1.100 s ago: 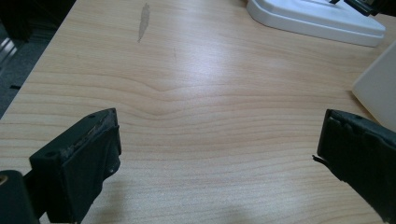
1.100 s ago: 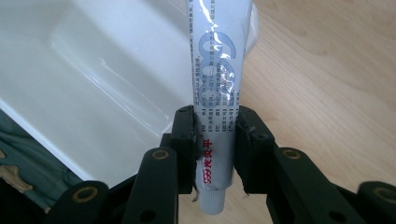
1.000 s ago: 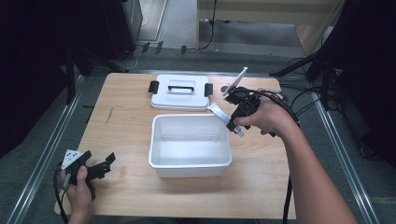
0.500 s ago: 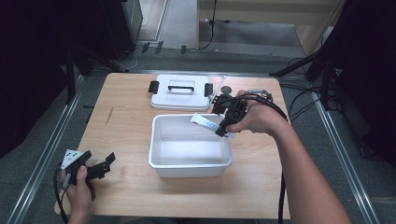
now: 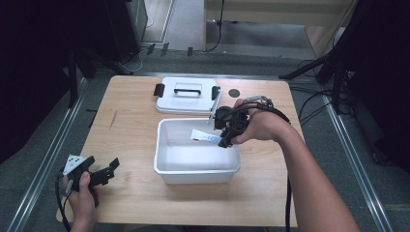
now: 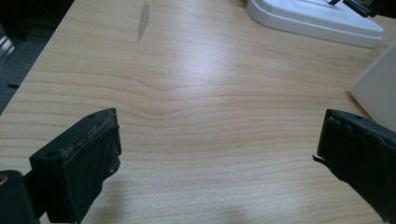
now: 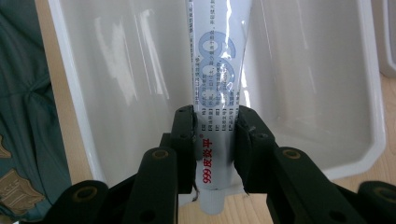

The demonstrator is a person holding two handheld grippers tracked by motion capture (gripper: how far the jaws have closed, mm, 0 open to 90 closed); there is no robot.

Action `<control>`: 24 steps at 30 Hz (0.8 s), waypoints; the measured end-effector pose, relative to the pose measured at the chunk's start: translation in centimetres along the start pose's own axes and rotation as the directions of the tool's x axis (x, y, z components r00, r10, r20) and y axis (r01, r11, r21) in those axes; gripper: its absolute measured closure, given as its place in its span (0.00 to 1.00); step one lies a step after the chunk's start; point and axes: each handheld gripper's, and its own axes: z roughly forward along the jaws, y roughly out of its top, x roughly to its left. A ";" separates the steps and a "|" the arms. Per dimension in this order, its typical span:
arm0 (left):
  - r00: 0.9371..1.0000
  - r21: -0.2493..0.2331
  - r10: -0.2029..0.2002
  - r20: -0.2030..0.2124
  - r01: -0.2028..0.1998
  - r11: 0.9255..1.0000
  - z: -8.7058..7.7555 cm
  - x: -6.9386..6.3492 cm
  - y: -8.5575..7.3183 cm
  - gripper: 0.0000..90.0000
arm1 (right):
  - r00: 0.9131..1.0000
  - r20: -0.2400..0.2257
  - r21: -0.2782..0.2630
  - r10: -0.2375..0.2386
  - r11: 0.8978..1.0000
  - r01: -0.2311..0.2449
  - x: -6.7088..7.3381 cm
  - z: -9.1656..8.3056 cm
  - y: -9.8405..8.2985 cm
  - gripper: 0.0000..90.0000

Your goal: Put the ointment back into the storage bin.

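My right gripper (image 5: 225, 134) (image 7: 215, 140) is shut on a white ointment tube (image 5: 205, 137) (image 7: 215, 65) with blue and red print. It holds the tube over the right part of a white plastic bin (image 5: 196, 171) (image 7: 84, 93), with the tube's flat end pointing left over the bin's hollow. The bin's inside looks bare. Behind the bin lies its white lid (image 5: 186, 94) (image 6: 317, 18) with a handle and black clips. My left gripper (image 5: 107, 171) (image 6: 219, 149) is open near the table's front left corner, low over bare wood with nothing between its jaws.
The wooden table (image 5: 125, 121) has a dark mark (image 6: 143, 21) on its left part. A small dark round spot (image 5: 234, 93) sits right of the lid. Metal rails and cables run along the floor on both sides.
My right gripper has carried the tube from beside the lid, left and down, to over the bin's right part. The left gripper has stayed put.
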 end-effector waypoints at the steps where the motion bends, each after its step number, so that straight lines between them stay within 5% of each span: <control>1: 1.000 0.000 0.001 0.000 -0.001 1.000 0.0 0.0 0.0 0.00 | 1.000 0.002 0.002 0.001 1.000 -0.001 0.1 0.0 0.1 0.80; 12: 1.000 0.001 0.001 0.000 -0.001 1.000 0.0 0.0 0.0 0.00 | 0.994 -0.018 0.034 -0.105 0.994 0.105 0.5 1.3 0.5 0.80; 24: 1.000 0.000 0.001 0.001 -0.001 1.000 0.0 0.0 0.0 0.00 | 0.995 -0.018 0.059 -0.097 0.993 0.098 0.8 2.1 0.3 0.80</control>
